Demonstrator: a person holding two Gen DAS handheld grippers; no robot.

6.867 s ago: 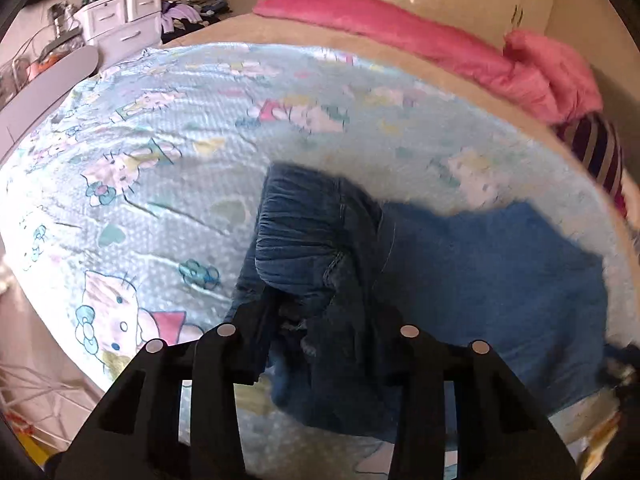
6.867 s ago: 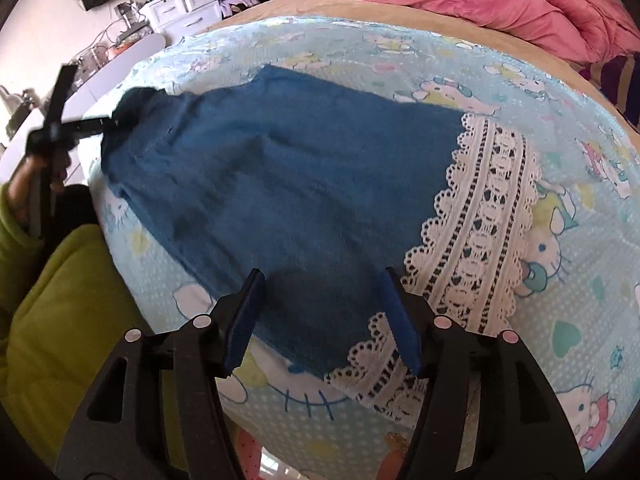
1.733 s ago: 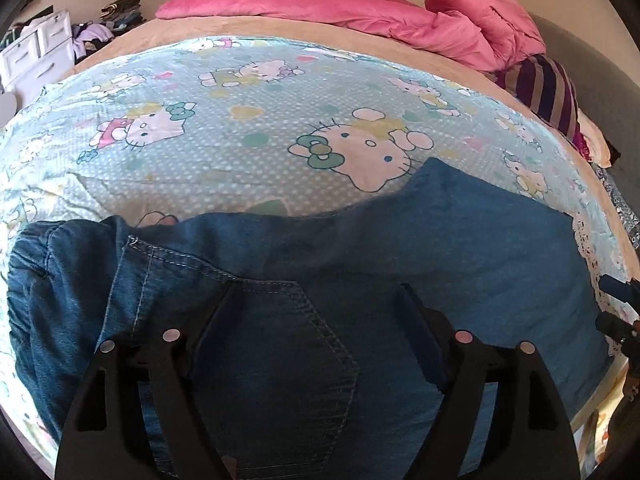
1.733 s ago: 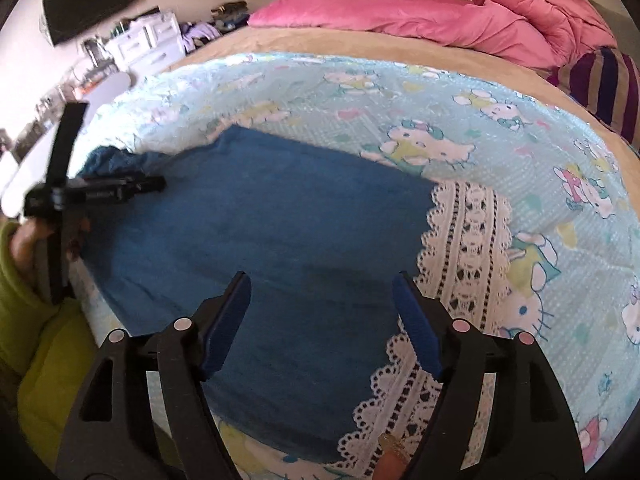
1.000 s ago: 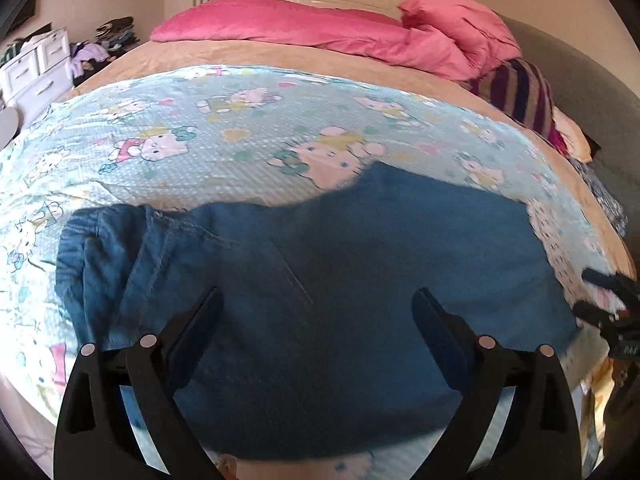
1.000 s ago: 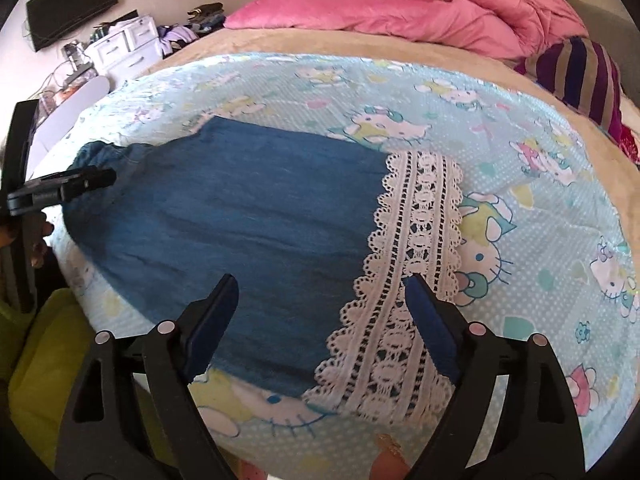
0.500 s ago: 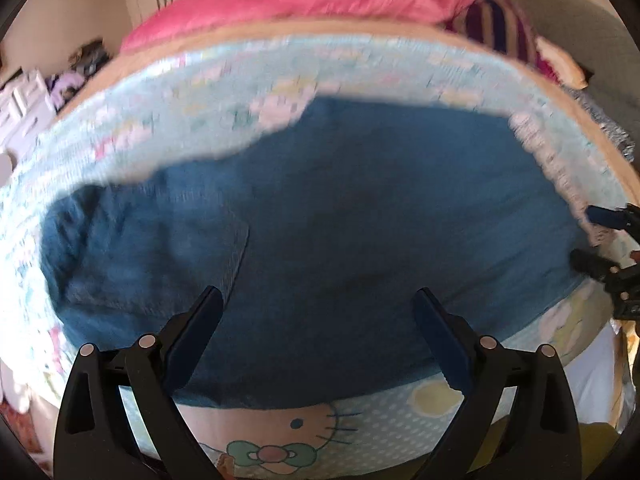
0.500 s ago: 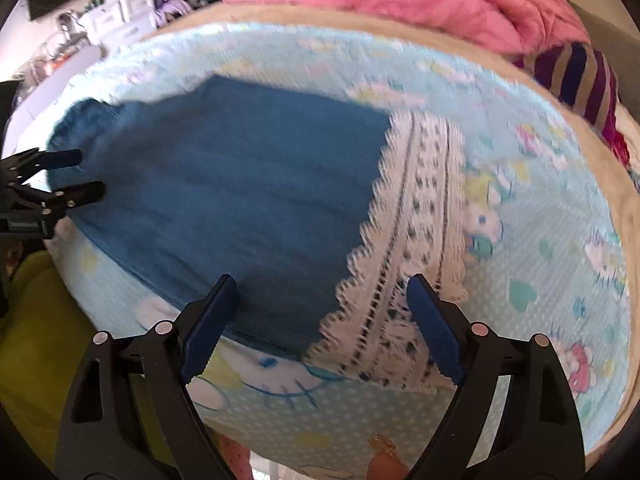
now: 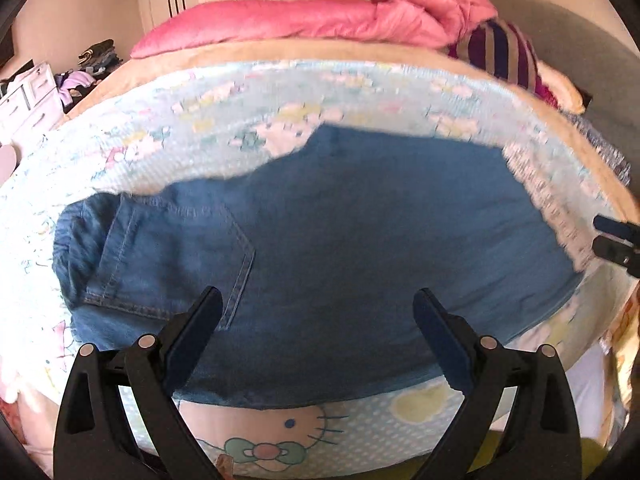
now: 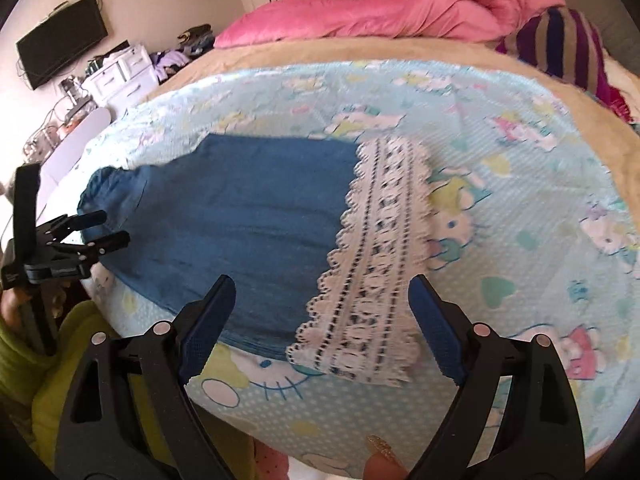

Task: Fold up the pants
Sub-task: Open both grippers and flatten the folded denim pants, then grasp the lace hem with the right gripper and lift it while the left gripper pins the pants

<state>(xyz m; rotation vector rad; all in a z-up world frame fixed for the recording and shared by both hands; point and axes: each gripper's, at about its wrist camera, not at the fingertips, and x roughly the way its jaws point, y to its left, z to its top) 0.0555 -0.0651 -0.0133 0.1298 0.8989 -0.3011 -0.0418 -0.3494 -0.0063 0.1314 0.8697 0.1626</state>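
A: Where are the pants (image 9: 360, 240)?

B: Spread flat on the bed (image 10: 520, 160), near its front edge, waistband (image 9: 76, 240) to the left, lace hem (image 10: 376, 272) to the right.

A: How will they handle?

B: I judge the denim soft and limp but with some weight; it should crease readily and sag between grips. The lace looks delicate and could snag.

A: Where would you take hold?

B: At the hem's corners, pinching lace and denim together, or at the thick waistband.

A: And the tools?

B: Left tool (image 9: 318, 320) and right tool (image 10: 320, 312) both gape wide, holding nothing, poised over the near edge.
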